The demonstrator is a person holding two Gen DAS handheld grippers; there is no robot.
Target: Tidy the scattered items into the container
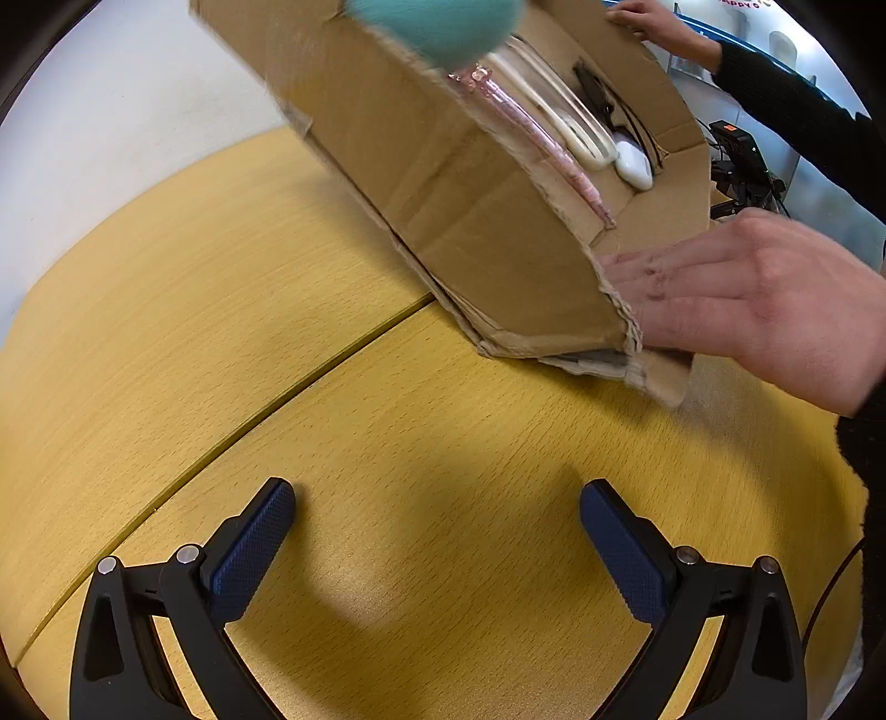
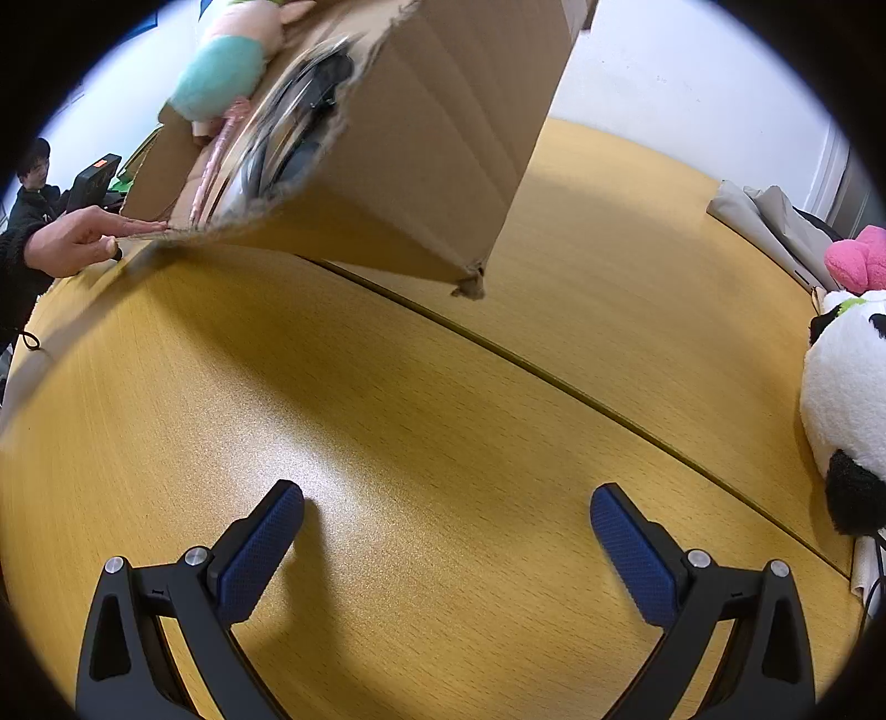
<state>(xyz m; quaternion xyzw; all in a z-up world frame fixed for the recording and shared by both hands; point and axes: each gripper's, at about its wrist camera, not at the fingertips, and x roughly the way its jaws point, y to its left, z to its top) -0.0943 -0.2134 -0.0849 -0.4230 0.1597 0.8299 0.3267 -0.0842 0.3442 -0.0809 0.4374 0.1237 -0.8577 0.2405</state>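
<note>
Left wrist view: the cardboard box [image 1: 443,183] is seen tipped up on one edge on the yellow table [image 1: 387,443], steadied by a bare hand [image 1: 747,299] at its torn corner and another hand [image 1: 659,27] at the far rim. Red lettering at the top edge is cut off and cannot be read. Inside, a white mouse [image 1: 634,163], a cream cable loop [image 1: 565,122] and a pink stick [image 1: 548,149] are glimpsed; a teal plush [image 1: 443,22] is blurred and cropped. The left gripper [image 1: 437,531] is held wide open, nothing between its jaws. Right wrist view: the right gripper [image 2: 446,534] is likewise spread, empty. The box's dark contents are smeared. A panda plush [image 2: 847,387] is cut off at the edge.
</note>
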